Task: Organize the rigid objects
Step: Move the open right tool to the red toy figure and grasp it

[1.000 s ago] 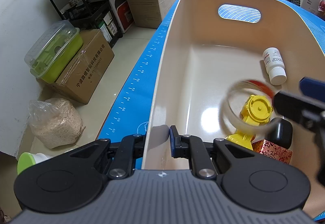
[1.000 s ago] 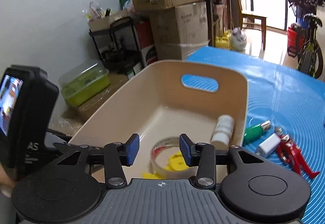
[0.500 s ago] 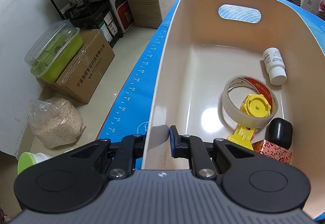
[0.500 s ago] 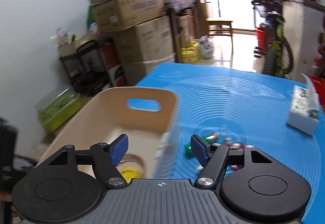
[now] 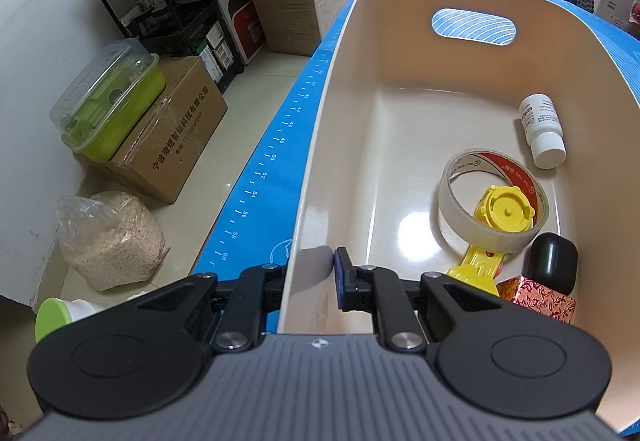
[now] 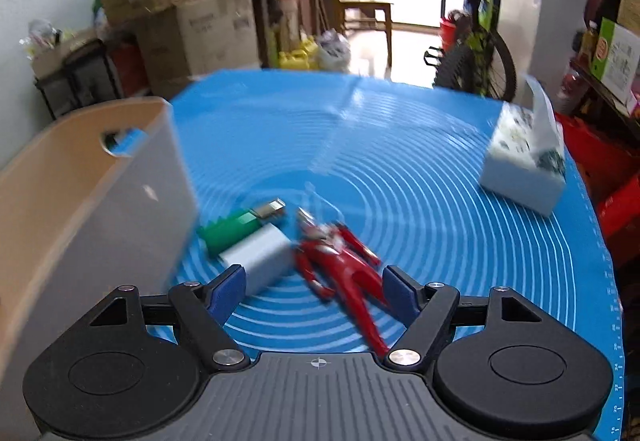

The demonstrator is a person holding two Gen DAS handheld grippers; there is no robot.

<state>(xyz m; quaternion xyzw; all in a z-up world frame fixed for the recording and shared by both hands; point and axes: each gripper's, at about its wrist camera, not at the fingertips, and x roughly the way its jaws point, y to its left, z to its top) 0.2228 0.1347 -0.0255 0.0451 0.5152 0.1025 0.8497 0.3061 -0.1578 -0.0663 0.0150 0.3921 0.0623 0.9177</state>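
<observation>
Right tool: jaws wide apart, just been opening, nothing pressed between the pads. Straight ahead and below the gap, lying flat on the blue worktop: red figure, legs toward the tool, head away. Just beside its arm, toward the left finger: grey block, with a green lighter touching the block's far side. Further left, close by: outer wall of the bin. Well off to the far right: tissue box.

Judged next: closing on the figure and carrying it over the wall.

Risks, nearest first:
- Catching the grey block with the left finger on the way down, and so shoving it and the lighter against the bin wall.
- Pinching a thin arm or leg rather than the torso; likely to pivot or slip loose in the lift.
- Picture smeared, so aim uncertain; easy to land off-centre.
- Clipping the bin rim in the carry, given how near the wall stands.

Left tool: jaws together on the near rim of the bin, one finger inside, one outside. Beyond it on the bin floor, to the right: tape roll ringed around a yellow piece, black case, patterned box, white bottle. Loosening this clamp would let the bin slide under a knock.
</observation>
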